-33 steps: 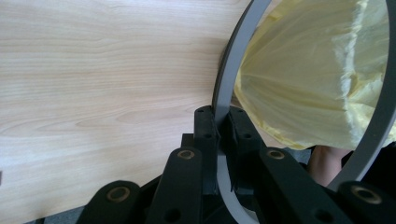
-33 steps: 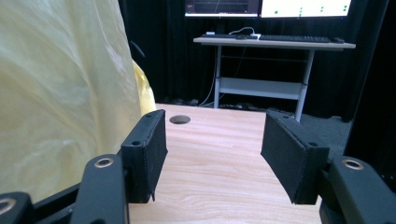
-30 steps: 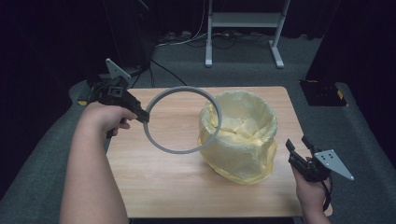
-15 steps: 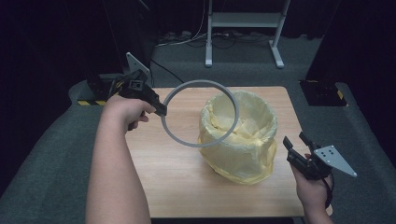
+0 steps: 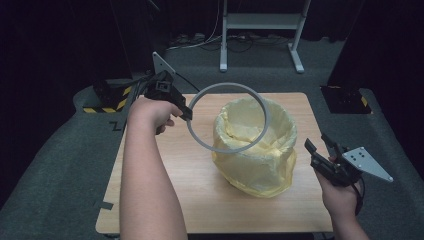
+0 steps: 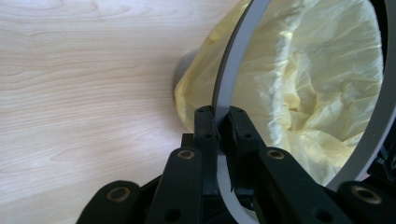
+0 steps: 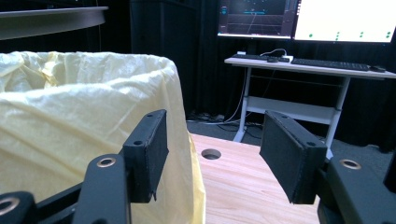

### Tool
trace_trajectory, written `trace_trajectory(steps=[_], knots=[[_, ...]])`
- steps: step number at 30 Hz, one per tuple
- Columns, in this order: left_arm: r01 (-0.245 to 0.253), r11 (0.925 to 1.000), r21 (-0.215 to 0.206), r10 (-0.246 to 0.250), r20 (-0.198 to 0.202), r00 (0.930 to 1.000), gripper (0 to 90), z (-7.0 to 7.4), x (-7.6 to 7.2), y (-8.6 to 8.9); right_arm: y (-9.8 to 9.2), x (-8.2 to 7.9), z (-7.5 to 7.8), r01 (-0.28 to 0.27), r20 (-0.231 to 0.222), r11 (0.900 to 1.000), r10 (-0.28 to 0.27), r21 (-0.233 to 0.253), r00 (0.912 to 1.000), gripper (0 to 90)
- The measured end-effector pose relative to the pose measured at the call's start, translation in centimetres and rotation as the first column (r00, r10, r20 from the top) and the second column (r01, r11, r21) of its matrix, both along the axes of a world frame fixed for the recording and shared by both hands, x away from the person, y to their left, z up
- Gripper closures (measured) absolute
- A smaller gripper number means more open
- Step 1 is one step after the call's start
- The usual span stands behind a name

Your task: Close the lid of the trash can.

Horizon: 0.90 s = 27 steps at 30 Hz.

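Your left tongs (image 5: 186, 113) are clamped on the near-left edge of the grey ring (image 5: 228, 118), and in the left gripper view you can see the two black jaws pinching the ring's (image 6: 223, 84) thin band between them. You hold the ring in the air, tilted, with its far rim higher than the gripped side; in the high view it overlaps the left part of the bin's mouth and reaches out past the bin's left side over the bare wood. The bin lined with a yellow bag (image 5: 260, 150) stands upright on the tabletop (image 5: 165, 190), right of centre, the bag's edge folded down over its outside (the plastic is crumpled and loose all round). Your right tongs (image 5: 320, 145) stand apart with nothing between them, held at the right edge of the tabletop just beside the bin and not touching it. In the right gripper view the yellow bag (image 7: 84, 121) rises behind the left jaw, and a round hole (image 7: 211, 153) in the wood shows between the jaws, with a desk carrying monitors (image 7: 299, 65) beyond
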<state>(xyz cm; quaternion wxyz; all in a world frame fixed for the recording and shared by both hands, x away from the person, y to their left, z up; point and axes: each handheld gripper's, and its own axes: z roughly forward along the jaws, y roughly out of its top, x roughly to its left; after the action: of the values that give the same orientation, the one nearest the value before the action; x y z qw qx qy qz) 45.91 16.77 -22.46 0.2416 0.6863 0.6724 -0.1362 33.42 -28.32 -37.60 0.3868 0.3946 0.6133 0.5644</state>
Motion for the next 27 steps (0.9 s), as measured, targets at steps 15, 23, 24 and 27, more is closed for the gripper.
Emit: trace_trajectory(steps=[15, 23, 24, 27], knots=[[0.015, 0.9999, 0.004, -0.015, 0.021, 0.9997, 83.5, 0.3, 0.6, -2.5, 1.6, 0.1, 2.4, -0.044, 0.055, 0.998, 0.042, 0.035, 0.9976, 39.4], [0.03, 0.9995, 0.007, -0.03, 0.011, 0.9995, 83.5, 0.4, 1.2, -3.6, 2.3, 0.2, 3.0, -0.058, 0.06, 0.997, 0.056, 0.041, 0.9966, 39.6], [0.031, 0.9995, 0.004, -0.031, 0.014, 0.9994, 83.5, 0.5, 1.3, -3.9, 2.4, 0.2, 3.1, -0.06, 0.063, 0.997, 0.057, 0.039, 0.9964, 39.6], [0.051, 0.9986, -0.013, -0.051, 0.021, 0.9985, 83.5, 0.2, 1.6, -4.8, 2.6, 0.2, 3.6, -0.063, 0.076, 0.997, 0.06, 0.036, 0.9953, 39.7]])
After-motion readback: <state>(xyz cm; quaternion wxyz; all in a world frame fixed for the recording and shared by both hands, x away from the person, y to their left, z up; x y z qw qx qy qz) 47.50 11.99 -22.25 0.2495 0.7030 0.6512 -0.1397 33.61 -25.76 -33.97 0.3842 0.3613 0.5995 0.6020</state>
